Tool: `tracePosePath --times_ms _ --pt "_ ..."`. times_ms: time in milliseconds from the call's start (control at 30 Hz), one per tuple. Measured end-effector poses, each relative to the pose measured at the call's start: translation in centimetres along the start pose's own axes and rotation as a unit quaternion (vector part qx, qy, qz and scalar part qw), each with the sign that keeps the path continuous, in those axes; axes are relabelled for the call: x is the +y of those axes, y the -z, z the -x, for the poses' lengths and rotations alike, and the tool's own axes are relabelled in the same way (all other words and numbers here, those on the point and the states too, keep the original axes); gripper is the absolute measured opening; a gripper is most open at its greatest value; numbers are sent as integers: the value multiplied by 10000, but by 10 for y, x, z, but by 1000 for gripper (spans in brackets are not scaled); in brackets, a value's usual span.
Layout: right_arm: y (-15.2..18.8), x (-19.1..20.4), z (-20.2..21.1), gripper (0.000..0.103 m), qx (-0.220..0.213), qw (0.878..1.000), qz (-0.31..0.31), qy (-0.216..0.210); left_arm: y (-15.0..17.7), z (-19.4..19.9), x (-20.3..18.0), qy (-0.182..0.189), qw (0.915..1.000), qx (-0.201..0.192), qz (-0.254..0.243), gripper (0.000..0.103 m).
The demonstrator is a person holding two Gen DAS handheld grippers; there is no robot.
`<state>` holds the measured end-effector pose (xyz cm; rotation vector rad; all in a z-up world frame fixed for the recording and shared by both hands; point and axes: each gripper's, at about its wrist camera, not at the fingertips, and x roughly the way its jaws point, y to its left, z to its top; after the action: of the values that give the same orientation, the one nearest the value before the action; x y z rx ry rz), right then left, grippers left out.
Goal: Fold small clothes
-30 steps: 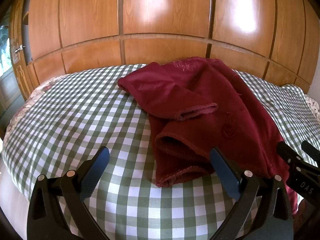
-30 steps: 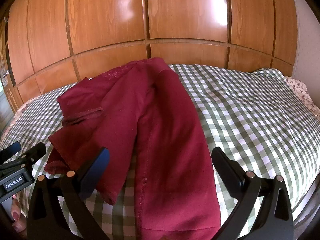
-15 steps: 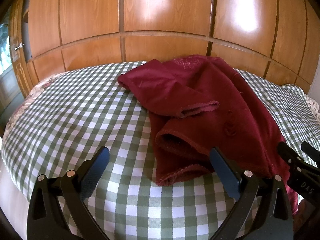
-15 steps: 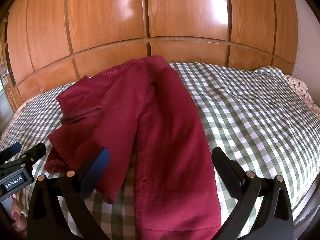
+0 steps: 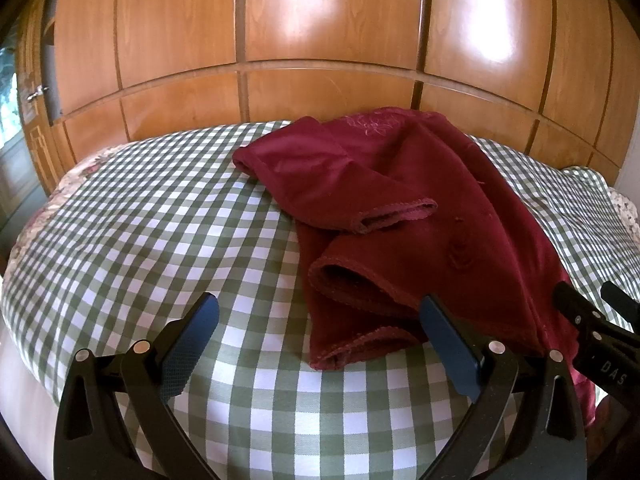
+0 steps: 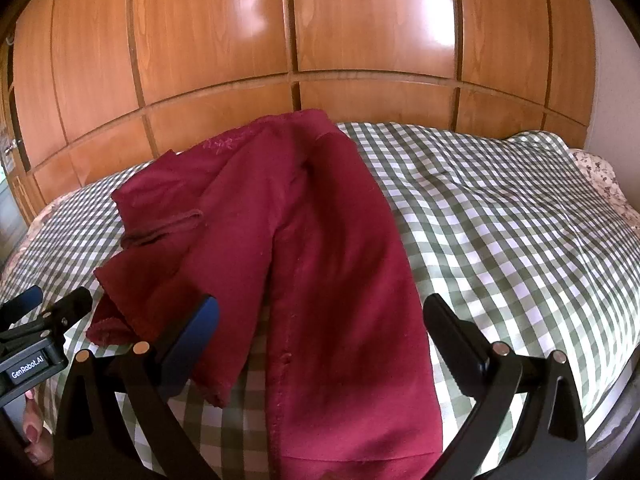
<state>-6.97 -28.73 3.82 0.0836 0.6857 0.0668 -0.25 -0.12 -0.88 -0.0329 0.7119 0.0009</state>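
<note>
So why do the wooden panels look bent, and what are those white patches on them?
Left wrist view: the fisheye lens bows the straight wardrobe panels, and the white patches are glare on the glossy wood; the corners go dark. Right wrist view: same bending and glare, and the red garment close to the lens looks slightly soft; the checked bedspread is evenly lit.

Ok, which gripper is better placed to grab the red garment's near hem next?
Right gripper: open, with the red garment lying between its fingers. The left gripper mostly frames bare checked bedspread.
</note>
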Motion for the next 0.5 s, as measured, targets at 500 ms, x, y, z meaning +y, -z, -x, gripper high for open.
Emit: tracePosePath --times_ms 500 --pt "0 0 -1 101 40 10000 18 -16 1 -3 -1 6 10000 49 4 99"
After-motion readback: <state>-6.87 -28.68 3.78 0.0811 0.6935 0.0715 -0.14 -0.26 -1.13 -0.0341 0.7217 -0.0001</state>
